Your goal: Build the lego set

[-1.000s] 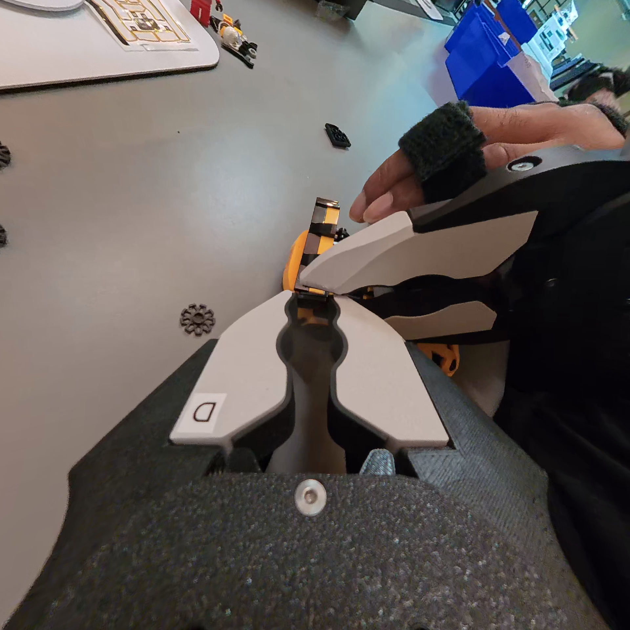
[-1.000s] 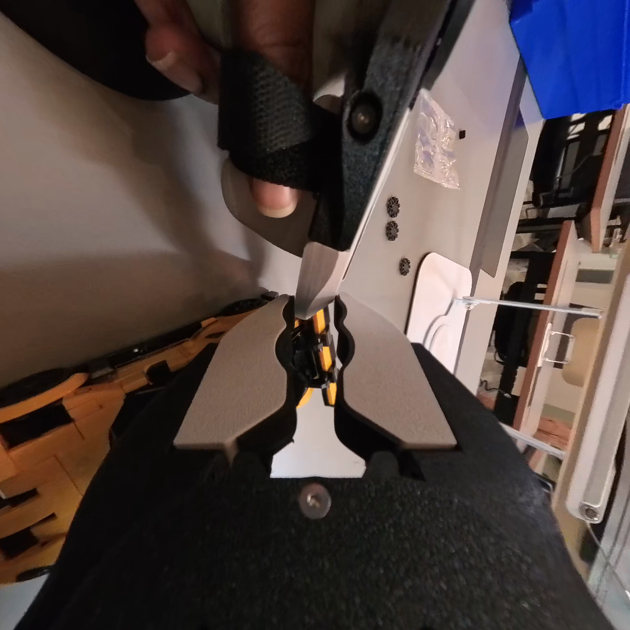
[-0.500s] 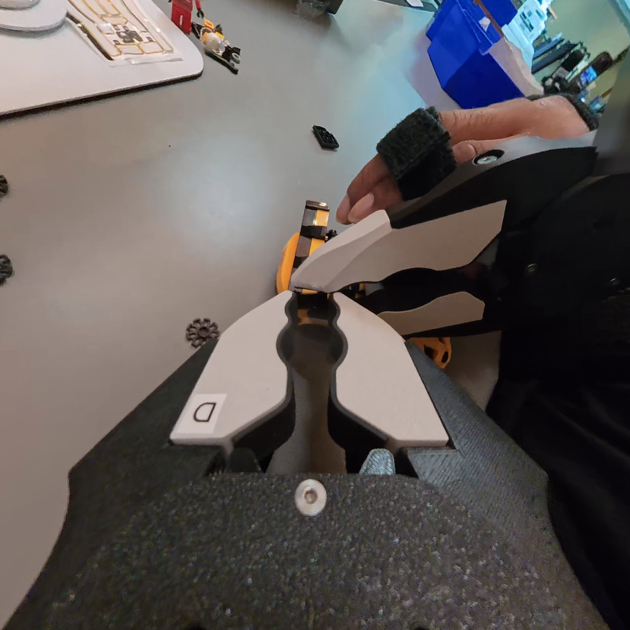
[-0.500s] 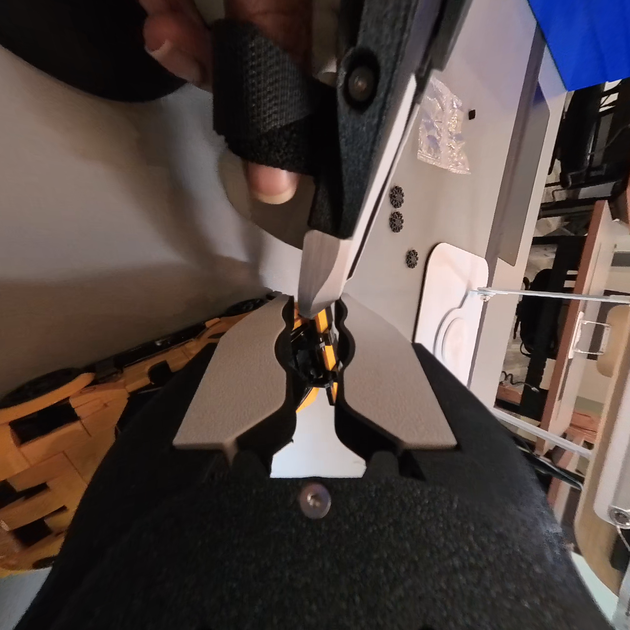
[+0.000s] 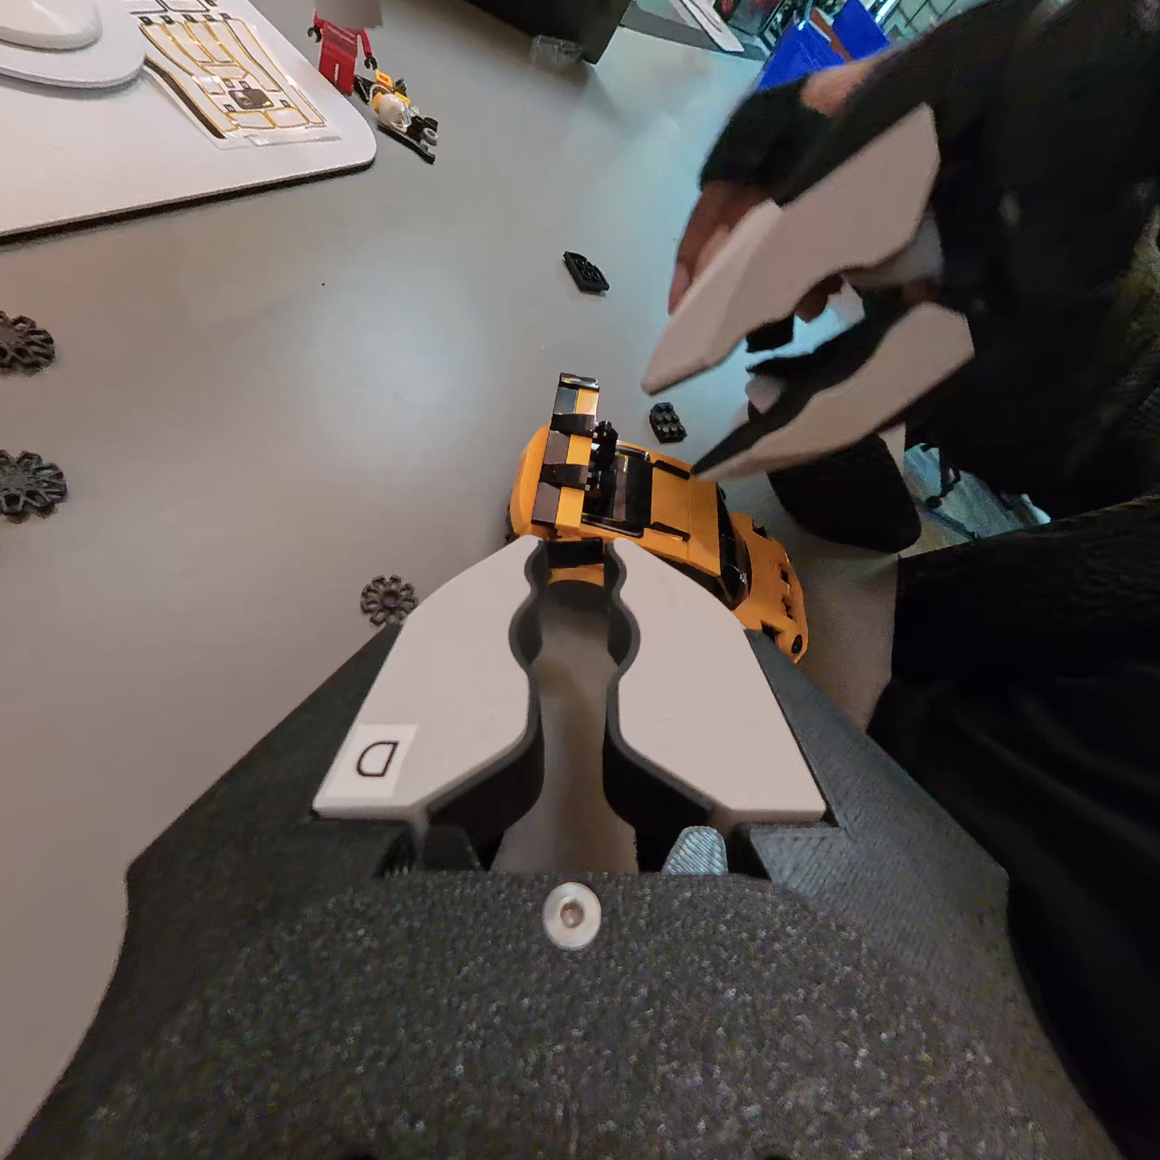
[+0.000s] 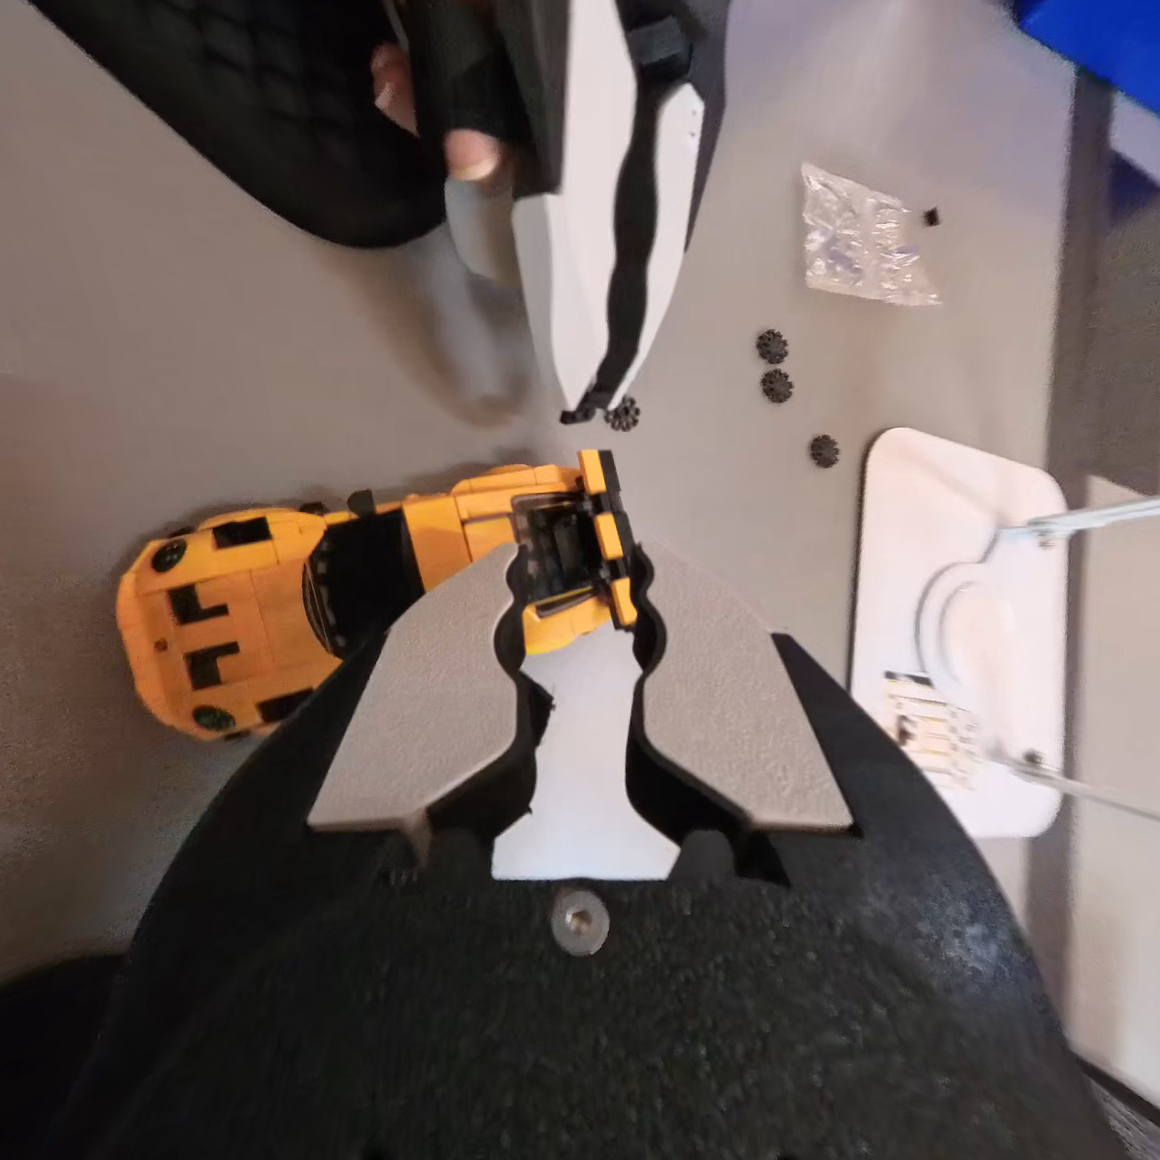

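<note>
The orange and black lego car point(image 5: 659, 521) stands on the grey table, its striped rear wing toward my left gripper; it also shows in the right wrist view point(image 6: 251, 596). My left gripper point(image 5: 574, 552) has its jaws close together on a black and orange bit at the car's rear corner, and it shows from above in the right wrist view point(image 6: 584, 408). My right gripper point(image 6: 577, 552) is open and empty, with the car's rear showing between its fingers. In the left wrist view the right gripper point(image 5: 675, 427) hangs blurred above the car.
Black wheel rims point(image 5: 389, 599) point(image 6: 772, 345) lie scattered on the table. Two small black plates point(image 5: 585, 271) point(image 5: 666, 422) lie beyond the car. A white tray point(image 5: 188, 157) with a sticker sheet, a red minifigure point(image 5: 342, 53) and a plastic bag point(image 6: 866, 251) lie farther off.
My right gripper has opened, let go of the car's wing and lifted up and away. The car now shows whole on the table. My left gripper stays at the car's rear.
</note>
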Demonstrator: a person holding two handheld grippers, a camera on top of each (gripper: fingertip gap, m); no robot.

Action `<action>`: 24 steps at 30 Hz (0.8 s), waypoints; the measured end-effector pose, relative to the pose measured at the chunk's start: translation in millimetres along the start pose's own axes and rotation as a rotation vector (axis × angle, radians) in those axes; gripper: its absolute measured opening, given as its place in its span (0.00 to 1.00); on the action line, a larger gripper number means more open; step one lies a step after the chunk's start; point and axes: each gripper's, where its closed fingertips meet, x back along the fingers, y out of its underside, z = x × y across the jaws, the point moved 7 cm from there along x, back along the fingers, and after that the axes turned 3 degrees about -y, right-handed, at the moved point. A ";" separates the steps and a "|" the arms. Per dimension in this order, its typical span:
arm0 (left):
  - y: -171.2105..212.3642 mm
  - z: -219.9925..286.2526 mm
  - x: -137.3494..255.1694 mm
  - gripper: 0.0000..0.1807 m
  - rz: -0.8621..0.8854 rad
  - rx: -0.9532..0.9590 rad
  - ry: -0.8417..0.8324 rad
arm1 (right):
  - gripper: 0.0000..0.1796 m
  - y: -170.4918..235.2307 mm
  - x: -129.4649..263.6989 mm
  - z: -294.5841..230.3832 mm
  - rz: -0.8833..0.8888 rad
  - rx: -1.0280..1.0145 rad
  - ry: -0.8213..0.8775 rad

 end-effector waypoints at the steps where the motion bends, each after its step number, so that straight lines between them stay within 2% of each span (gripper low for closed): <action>1: -0.1 0.1 0.0 0.09 0.003 0.000 0.000 | 0.17 6.8 1.5 9.6 0.036 -0.049 -0.058; 6: 1.9 6.6 -3.4 0.09 -0.015 -0.067 -0.007 | 0.17 23.8 -13.2 49.6 0.158 -0.274 -0.424; 13: 5.1 10.7 -6.9 0.09 -0.035 -0.129 -0.021 | 0.20 13.1 -48.0 50.6 -0.044 -0.288 -0.811; 19: 2.6 10.4 -2.6 0.09 0.004 -0.111 0.013 | 0.09 9.1 -56.2 50.0 -0.129 -0.229 -0.820; 24: 2.1 9.6 0.0 0.09 0.023 -0.091 0.036 | 0.09 6.0 -47.4 40.8 -0.122 -0.109 -0.644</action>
